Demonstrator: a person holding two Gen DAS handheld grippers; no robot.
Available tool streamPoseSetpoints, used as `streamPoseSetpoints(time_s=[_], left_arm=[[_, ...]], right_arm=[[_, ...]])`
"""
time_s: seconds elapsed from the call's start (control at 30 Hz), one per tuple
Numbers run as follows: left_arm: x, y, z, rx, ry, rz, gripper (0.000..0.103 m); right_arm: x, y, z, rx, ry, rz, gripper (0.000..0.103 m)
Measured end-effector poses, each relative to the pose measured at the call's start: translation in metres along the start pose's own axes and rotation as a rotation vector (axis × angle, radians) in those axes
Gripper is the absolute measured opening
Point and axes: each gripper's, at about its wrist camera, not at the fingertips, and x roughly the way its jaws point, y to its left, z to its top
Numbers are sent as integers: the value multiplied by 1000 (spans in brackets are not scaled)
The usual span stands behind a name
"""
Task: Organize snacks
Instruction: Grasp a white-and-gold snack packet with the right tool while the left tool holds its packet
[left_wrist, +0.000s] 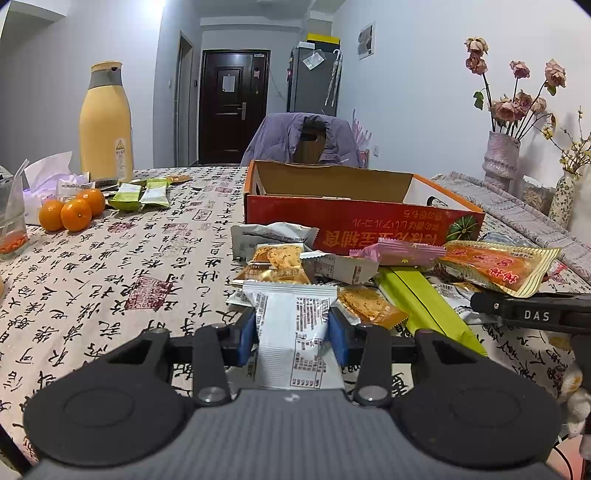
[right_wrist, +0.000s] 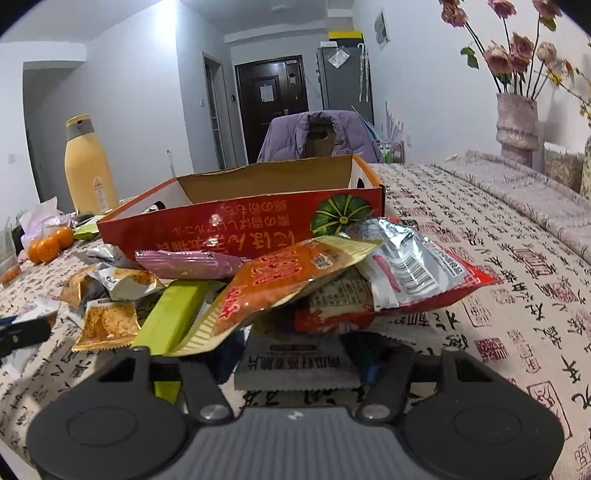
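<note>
My left tool (left_wrist: 291, 334) has its blue pads pressed into both side edges of a white snack packet (left_wrist: 291, 332), which buckles slightly between them at the near edge of the pile. Its long axis runs straight away from me along the fingers, the crimped end pointing toward the red cardboard box (left_wrist: 354, 218) just behind the heap on the bench (left_wrist: 110, 266). To do this well I would lift clear of the orange cracker packets (left_wrist: 369, 304) touching it, keep the squeeze gentle because the film crumples, and carry it over the box's front wall before letting go.

My right tool (right_wrist: 299, 354) sits low at the pile, straddling a grey-white packet (right_wrist: 295, 365) lying flat with its long axis across the fingers. The pads are hidden under an orange pouch (right_wrist: 280, 284) and a silver-red bag (right_wrist: 413, 269), so I cannot tell whether it is gripping.
</note>
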Motion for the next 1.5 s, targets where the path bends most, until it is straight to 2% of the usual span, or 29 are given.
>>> streamPoseSetpoints(time_s=[0.23, 0.3, 0.6, 1.23, 1.5], left_arm=[[0, -1, 0, -1, -1, 1, 41], [-1, -1, 0, -1, -4, -1, 41], [-7, 1, 3, 0, -15, 3, 41], [-33, -10, 3, 11, -57, -8, 41], [-47, -15, 3, 14, -80, -17, 41]], right_arm=[[-3, -3, -2, -42, -1, 23, 58], [-6, -3, -2, -51, 0, 28, 50], [-23, -2, -4, -55, -23, 68, 45], [-68, 9, -10, -89, -88, 125, 45], [-90, 9, -13, -95, -119, 120, 45]])
